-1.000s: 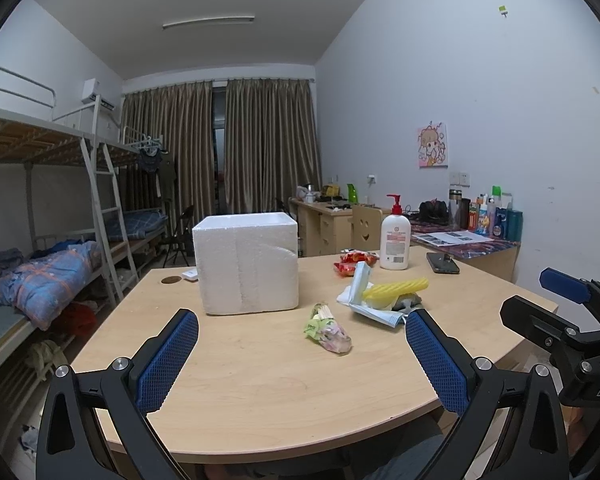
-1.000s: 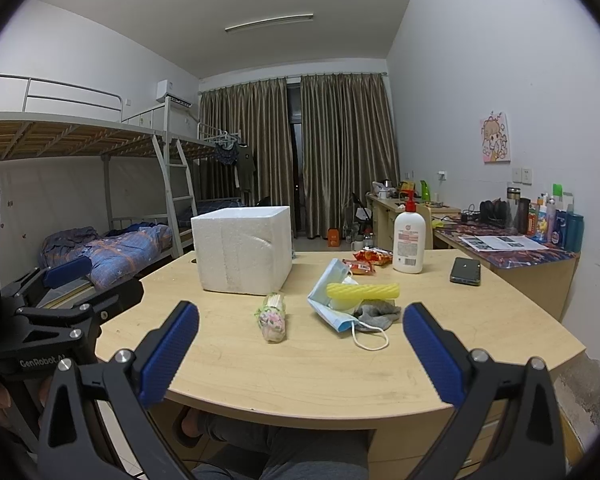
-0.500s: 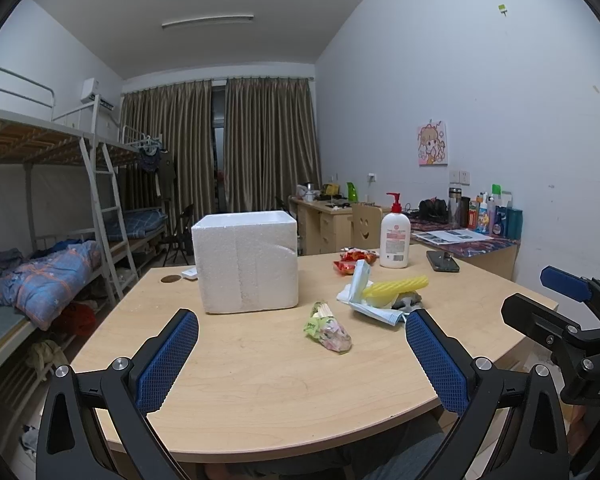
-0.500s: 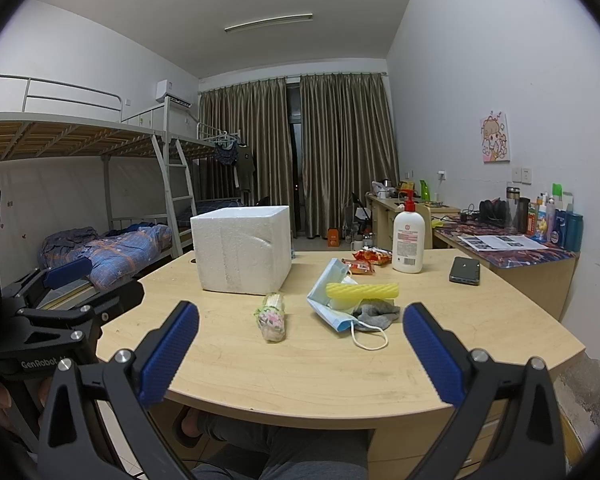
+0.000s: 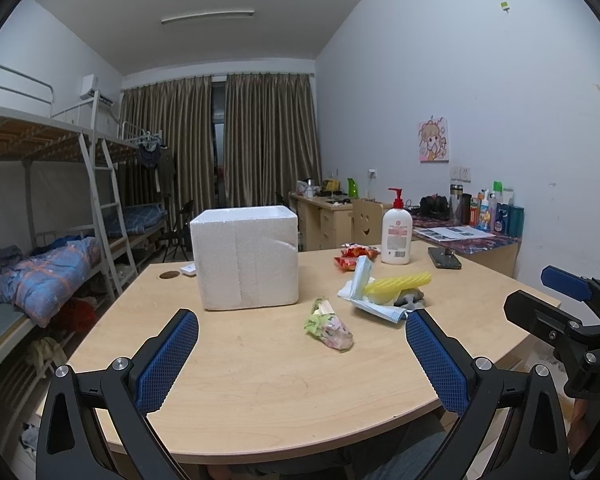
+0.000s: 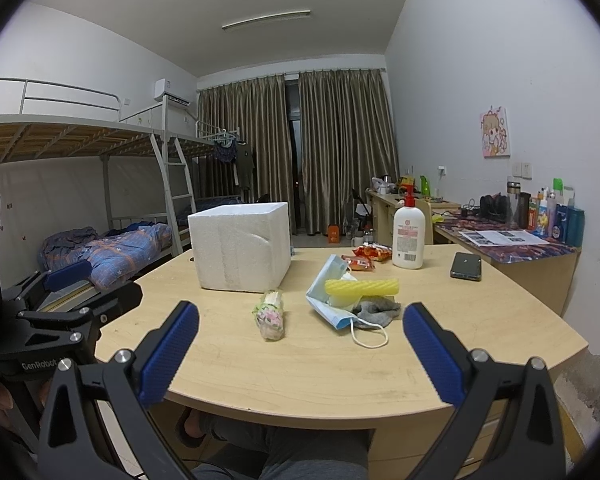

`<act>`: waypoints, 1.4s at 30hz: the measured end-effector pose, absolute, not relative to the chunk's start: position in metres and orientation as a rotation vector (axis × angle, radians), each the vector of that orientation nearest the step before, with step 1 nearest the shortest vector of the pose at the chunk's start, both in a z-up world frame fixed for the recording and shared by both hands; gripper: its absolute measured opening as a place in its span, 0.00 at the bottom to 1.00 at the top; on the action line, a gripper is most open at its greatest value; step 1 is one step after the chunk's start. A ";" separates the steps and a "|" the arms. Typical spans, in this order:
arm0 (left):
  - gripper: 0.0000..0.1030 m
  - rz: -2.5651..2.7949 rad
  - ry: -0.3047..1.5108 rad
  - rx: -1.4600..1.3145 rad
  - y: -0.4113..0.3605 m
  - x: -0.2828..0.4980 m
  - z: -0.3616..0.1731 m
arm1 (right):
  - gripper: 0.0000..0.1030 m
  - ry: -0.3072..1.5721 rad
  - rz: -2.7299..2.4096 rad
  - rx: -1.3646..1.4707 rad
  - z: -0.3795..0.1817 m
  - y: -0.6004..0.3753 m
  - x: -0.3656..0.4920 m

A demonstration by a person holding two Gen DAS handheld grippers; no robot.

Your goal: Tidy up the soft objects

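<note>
Softs number four on the table (image 6: 380, 376): one floral pouch (image 6: 271, 317) lying alone at the middle, and just right of it a heap of one blue mask (image 6: 332, 304), one yellow sponge (image 6: 362, 287) on top, and one grey sock (image 6: 378, 309) touching the mask. One foam box (image 6: 240, 246) stands behind the pouch, apart from it. One lotion bottle (image 6: 408, 236), one phone (image 6: 466, 266) and some red snack packets (image 6: 366, 256) sit farther back. Bare wood runs from the pouch to the curved near edge. Left gripper (image 5: 300, 360) and right gripper (image 6: 300, 352) hover at that edge, jaws wide apart, gripping nothing; the pouch lies ahead between both pairs.
</note>
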State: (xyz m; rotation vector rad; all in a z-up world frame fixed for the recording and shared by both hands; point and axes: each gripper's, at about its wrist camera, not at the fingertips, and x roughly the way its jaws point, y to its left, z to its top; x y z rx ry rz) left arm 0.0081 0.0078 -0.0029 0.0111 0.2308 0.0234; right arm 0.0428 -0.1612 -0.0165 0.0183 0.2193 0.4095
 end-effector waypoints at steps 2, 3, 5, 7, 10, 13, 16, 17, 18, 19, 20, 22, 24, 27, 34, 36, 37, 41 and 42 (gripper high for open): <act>1.00 0.024 0.239 0.010 0.009 0.013 -0.003 | 1.00 0.229 0.410 0.021 -0.017 -0.161 0.047; 1.00 0.023 0.243 0.009 0.010 0.016 -0.003 | 1.00 0.232 0.410 0.022 -0.018 -0.161 0.049; 1.00 0.016 0.247 0.010 0.009 0.020 -0.002 | 1.00 0.241 0.405 0.024 -0.018 -0.160 0.053; 1.00 0.011 0.257 0.018 0.008 0.028 -0.002 | 1.00 0.251 0.402 0.027 -0.018 -0.161 0.060; 1.00 -0.005 0.279 0.025 0.007 0.041 -0.004 | 1.00 0.271 0.402 0.029 -0.019 -0.161 0.072; 1.00 -0.023 0.302 0.022 0.006 0.055 -0.006 | 1.00 0.287 0.408 0.027 -0.020 -0.162 0.083; 1.00 -0.030 0.324 0.031 0.005 0.069 -0.009 | 1.00 0.310 0.398 0.029 -0.023 -0.162 0.094; 1.00 -0.032 0.333 0.033 0.003 0.075 -0.011 | 1.00 0.317 0.398 0.029 -0.025 -0.163 0.098; 1.00 -0.034 0.341 0.033 0.003 0.079 -0.011 | 1.00 0.322 0.396 0.030 -0.026 -0.164 0.102; 1.00 -0.038 0.350 0.033 0.002 0.085 -0.013 | 1.00 0.328 0.395 0.031 -0.027 -0.164 0.106; 1.00 -0.039 0.359 0.032 0.002 0.090 -0.015 | 1.00 0.335 0.393 0.032 -0.028 -0.165 0.110; 1.00 -0.041 0.373 0.035 0.001 0.100 -0.017 | 1.00 0.346 0.389 0.035 -0.029 -0.167 0.117; 1.00 -0.048 0.391 0.034 0.000 0.110 -0.019 | 1.00 0.358 0.384 0.039 -0.031 -0.168 0.124; 1.00 -0.056 0.419 0.040 -0.002 0.125 -0.024 | 1.00 0.375 0.375 0.045 -0.032 -0.170 0.136; 1.00 -0.061 0.480 0.045 -0.003 0.157 -0.036 | 1.00 0.416 0.367 0.046 -0.038 -0.169 0.159; 1.00 -0.062 0.499 0.038 -0.002 0.166 -0.039 | 1.00 0.426 0.365 0.046 -0.040 -0.169 0.166; 1.00 -0.061 0.508 0.036 -0.002 0.171 -0.040 | 1.00 0.431 0.364 0.046 -0.040 -0.169 0.170; 1.00 -0.056 0.563 0.033 -0.003 0.193 -0.049 | 1.00 0.447 0.360 0.052 -0.041 -0.172 0.182; 1.00 -0.056 0.574 0.033 -0.003 0.198 -0.051 | 1.00 0.450 0.358 0.052 -0.041 -0.172 0.185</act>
